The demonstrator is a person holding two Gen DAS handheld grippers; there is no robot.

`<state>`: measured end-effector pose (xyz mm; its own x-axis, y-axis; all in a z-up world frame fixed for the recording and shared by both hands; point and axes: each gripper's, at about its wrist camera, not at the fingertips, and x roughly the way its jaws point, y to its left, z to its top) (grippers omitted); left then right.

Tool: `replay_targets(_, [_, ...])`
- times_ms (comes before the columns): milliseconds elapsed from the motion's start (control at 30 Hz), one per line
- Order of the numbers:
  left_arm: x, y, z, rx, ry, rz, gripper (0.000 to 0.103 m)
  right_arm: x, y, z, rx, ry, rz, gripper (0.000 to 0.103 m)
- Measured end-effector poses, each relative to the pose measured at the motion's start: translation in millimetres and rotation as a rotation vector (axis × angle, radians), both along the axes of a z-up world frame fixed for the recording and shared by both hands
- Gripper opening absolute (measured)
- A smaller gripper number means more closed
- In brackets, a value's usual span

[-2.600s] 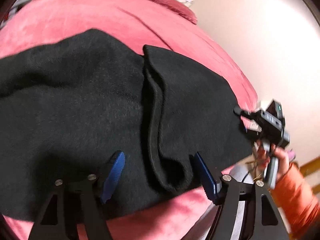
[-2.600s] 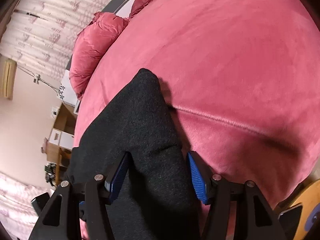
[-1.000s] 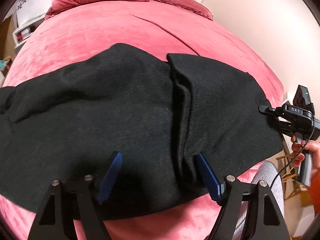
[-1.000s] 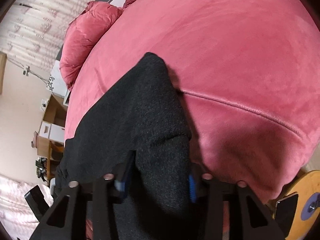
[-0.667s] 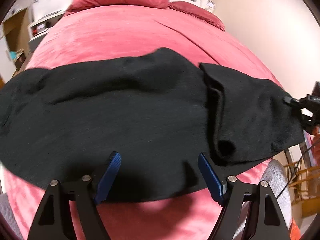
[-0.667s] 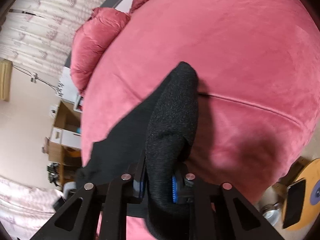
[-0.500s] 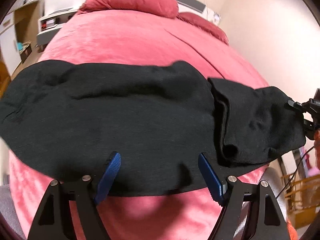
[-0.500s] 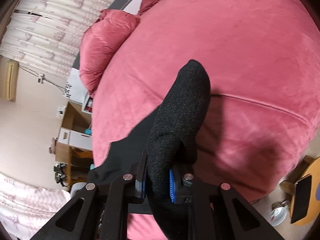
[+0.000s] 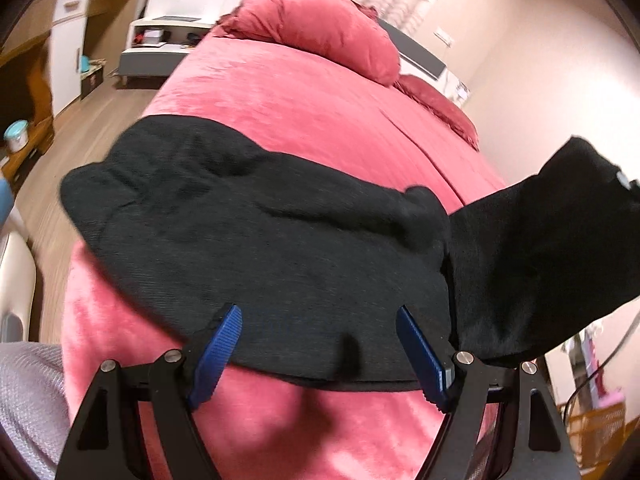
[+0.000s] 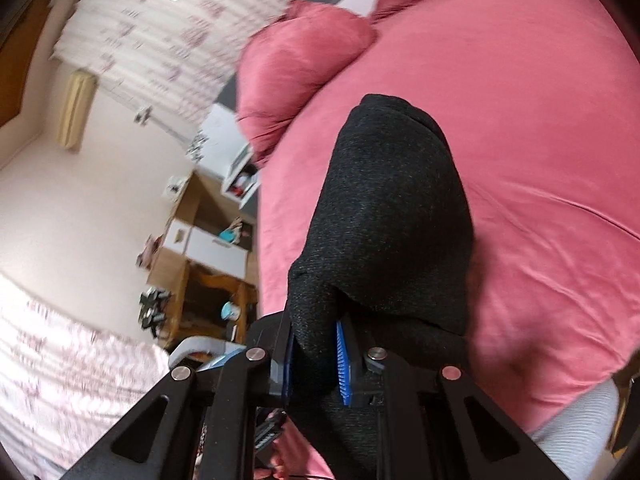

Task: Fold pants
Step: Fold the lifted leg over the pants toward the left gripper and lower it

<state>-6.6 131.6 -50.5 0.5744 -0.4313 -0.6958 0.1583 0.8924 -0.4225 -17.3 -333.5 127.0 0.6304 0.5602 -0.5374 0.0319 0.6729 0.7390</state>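
Black pants [image 9: 256, 240] lie across the near part of a pink bed. My left gripper [image 9: 320, 348] is open, its blue pads above the near edge of the pants, holding nothing. My right gripper [image 10: 314, 360] is shut on the right end of the pants [image 10: 392, 216] and holds it lifted off the bed. That raised end shows at the right of the left wrist view [image 9: 552, 248], hanging up in the air, with the right gripper mostly hidden behind the cloth.
The pink bed [image 9: 320, 112] has pink pillows [image 9: 320, 28] at its far end. A wooden desk and white drawers [image 10: 208, 248] stand on the floor to the left of the bed. A grey cloth [image 9: 24, 400] lies at the near left.
My right gripper closed on the right end of the pants and lifted it up off the bed. My left gripper drew back and stayed open.
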Motion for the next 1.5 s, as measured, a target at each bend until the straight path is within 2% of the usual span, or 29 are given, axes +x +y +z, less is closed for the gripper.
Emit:
replay_targets(233, [7,29,-2,-0.068,0.008,0.084,0.080,30,88,21,-0.001,-0.042,0.146,0.017])
replay_targets(333, [9,39,-1,-0.060,-0.009,0.095,0.080,44,127,18,0.009,-0.032,0.207,0.017])
replay_targets(400, [8,44,0,-0.061,-0.017,0.095,0.080,56,158,12,0.035,-0.024,0.253,0.012])
replay_targets(433, [7,47,-1,-0.073,-0.020,0.096,0.080,60,170,9,0.044,-0.023,0.274,0.001])
replay_targets(500, [6,50,-3,-0.086,-0.014,0.098,0.079,70,203,3,0.076,-0.028,0.343,0.001])
replay_targets(533, [8,50,-7,-0.056,0.008,0.108,0.076,74,214,1,0.058,-0.027,0.359,0.001])
replay_targets(600, [9,54,-13,-0.087,0.020,0.097,0.076,80,236,-4,0.005,-0.036,0.366,0.004])
replay_targets(667, [10,61,-14,-0.146,0.017,0.096,0.076,78,237,-15,0.052,-0.045,0.363,0.004])
replay_targets(700, [10,63,-13,-0.159,0.015,0.095,0.076,76,234,-22,0.043,-0.043,0.348,0.005])
replay_targets(867, [12,80,-18,-0.320,0.042,0.089,0.074,56,193,-62,-0.193,0.036,0.213,0.016])
replay_targets(933, [13,90,-17,-0.400,0.050,0.074,0.072,45,169,-84,-0.237,0.097,0.156,0.017])
replay_targets(1067, [18,106,-16,-0.591,0.091,0.060,0.074,22,131,-125,-0.250,0.187,0.116,0.019])
replay_targets(1133, [22,103,-11,-0.633,0.134,0.051,0.076,11,124,-136,-0.230,0.172,0.146,0.019])
replay_targets(1200, [31,91,-6,-0.595,0.176,0.015,0.080,0,125,-142,-0.250,0.121,0.175,0.020])
replay_targets(1267, [42,72,-4,-0.492,0.230,-0.031,0.080,-6,132,-142,-0.293,0.071,0.197,0.029])
replay_targets(1333, [55,54,-8,-0.396,0.302,-0.043,0.079,-11,140,-138,-0.336,0.022,0.222,0.033])
replay_targets(1367, [59,48,-10,-0.384,0.325,-0.050,0.077,-12,146,-136,-0.377,0.002,0.237,0.033])
replay_targets(1400, [64,42,-10,-0.370,0.347,-0.056,0.073,-12,150,-134,-0.411,-0.015,0.246,0.033])
replay_targets(1433, [67,35,-9,-0.349,0.358,-0.054,0.057,-16,152,-133,-0.440,-0.032,0.256,0.033])
replay_targets(1500, [69,25,0,-0.281,0.345,-0.047,0.043,-19,155,-131,-0.450,-0.054,0.257,0.033])
